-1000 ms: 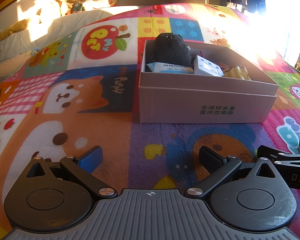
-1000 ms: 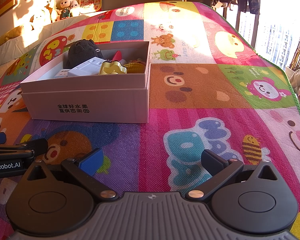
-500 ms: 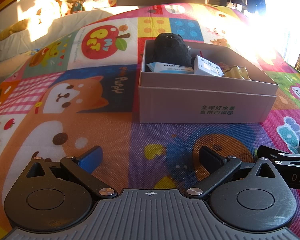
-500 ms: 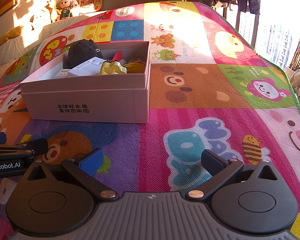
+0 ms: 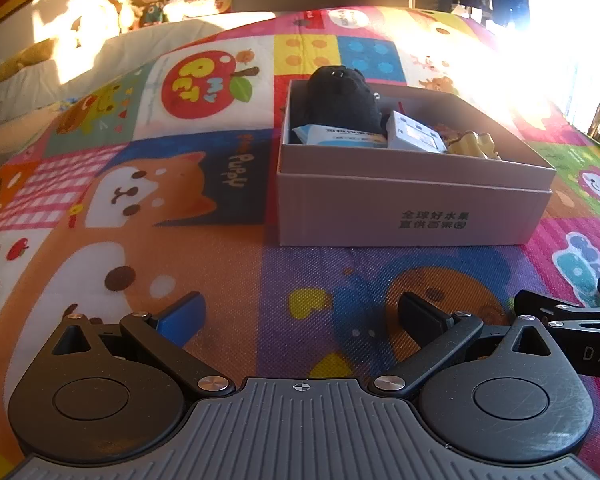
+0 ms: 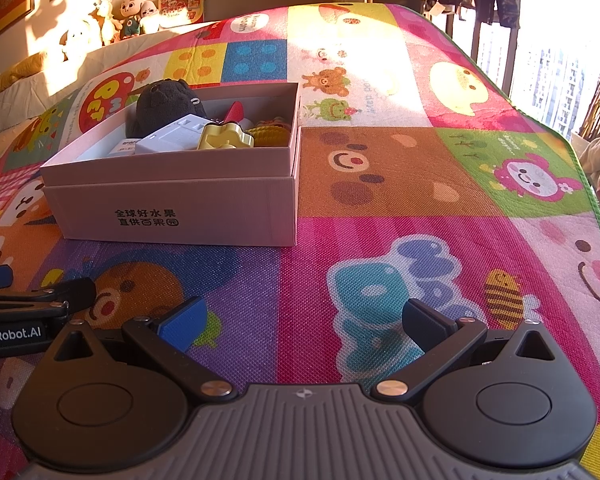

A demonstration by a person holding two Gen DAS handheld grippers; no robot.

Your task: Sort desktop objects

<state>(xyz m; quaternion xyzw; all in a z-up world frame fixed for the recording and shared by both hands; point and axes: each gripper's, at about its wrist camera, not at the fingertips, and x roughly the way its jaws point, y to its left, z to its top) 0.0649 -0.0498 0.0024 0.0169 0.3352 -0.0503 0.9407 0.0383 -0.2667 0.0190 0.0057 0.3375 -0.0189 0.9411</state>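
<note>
**Both tongs spread and empty, short of the box**

The left tongs sit low over the play mat, fingers spread wide with nothing between them. The right tongs are likewise spread and empty, just beside the left ones. Bare mat lies between both tongs and the near wall of the cardboard box, which stands ahead of them, apart from both. Right of the box, the mat runs open and unoccupied to its green edge. Left of the box the mat is also bare. Inside the box, a black plush toy fills the far left corner; a white carton leans in front of it, and a yellow toy lies towards the box's right wall. The box's top is open.
</note>
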